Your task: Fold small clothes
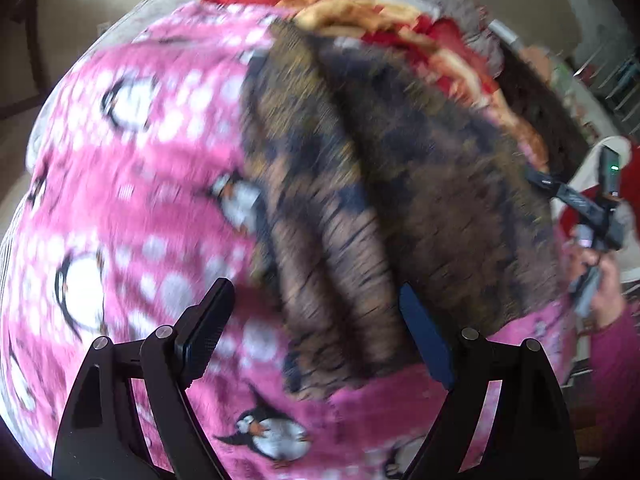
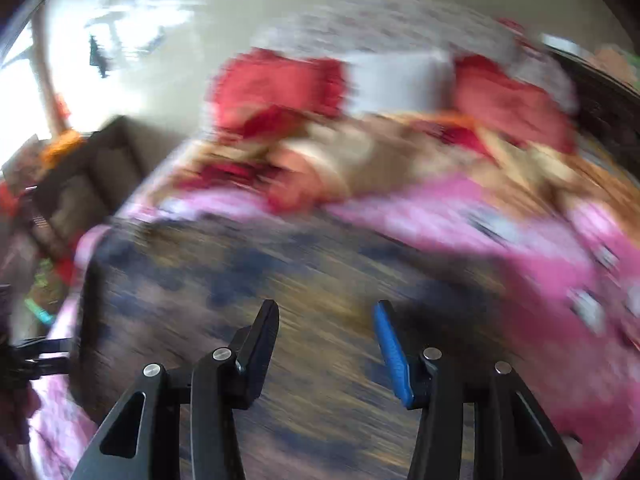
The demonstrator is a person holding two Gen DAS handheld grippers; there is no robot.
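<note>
A brown and dark-blue mottled garment (image 1: 400, 200) lies spread on a pink penguin-print blanket (image 1: 132, 208). My left gripper (image 1: 316, 304) is open and empty above the garment's near edge, with its fingers either side of a fold. The right gripper shows in the left wrist view (image 1: 596, 220) at the garment's right edge, held by a hand. In the right wrist view, which is blurred, my right gripper (image 2: 326, 320) is open and empty over the same garment (image 2: 280, 280). The left gripper shows at that view's left edge (image 2: 36, 354).
Red cushions (image 2: 276, 84) and a red and tan patterned blanket (image 2: 380, 152) lie at the back of the bed. A dark sofa (image 2: 80, 176) stands on the left. A bright window (image 2: 24, 76) is at the far left.
</note>
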